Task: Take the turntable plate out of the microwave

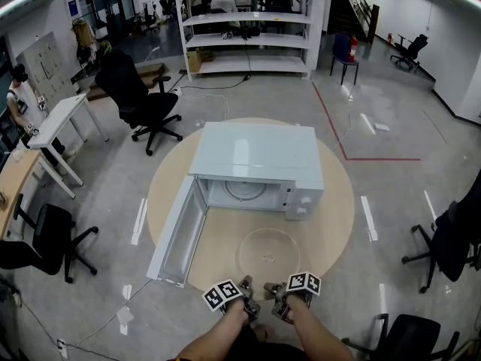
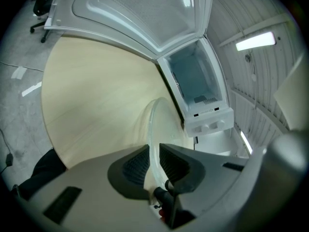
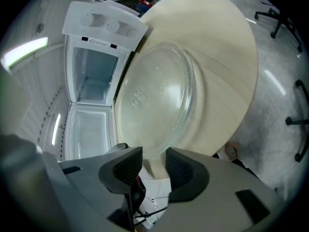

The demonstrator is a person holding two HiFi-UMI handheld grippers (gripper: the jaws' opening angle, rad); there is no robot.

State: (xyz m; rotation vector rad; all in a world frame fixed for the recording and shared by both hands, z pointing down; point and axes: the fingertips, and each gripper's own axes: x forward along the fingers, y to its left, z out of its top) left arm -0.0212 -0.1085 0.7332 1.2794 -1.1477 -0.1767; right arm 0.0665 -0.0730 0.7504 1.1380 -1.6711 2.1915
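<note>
Lying near table (image 1: 332,228) edge, plate (image 1: 268,255) clears microwave (image 1: 255,155).

Grey left gripper (image 2: 154,151), black ribbed pads (image 2: 135,166)

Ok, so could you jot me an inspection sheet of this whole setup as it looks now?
Surface: round beige table, bare around the microwave.
Job's things: white microwave, door swung open; glass turntable plate lies on the table in front.
Clutter: nothing seen.
Grippers: left tongs shut on the plate's rim; right tongs open, rim between them.
Cables: thin cable beside the table.
Surroundings: office chairs, shelving, desks.
</note>
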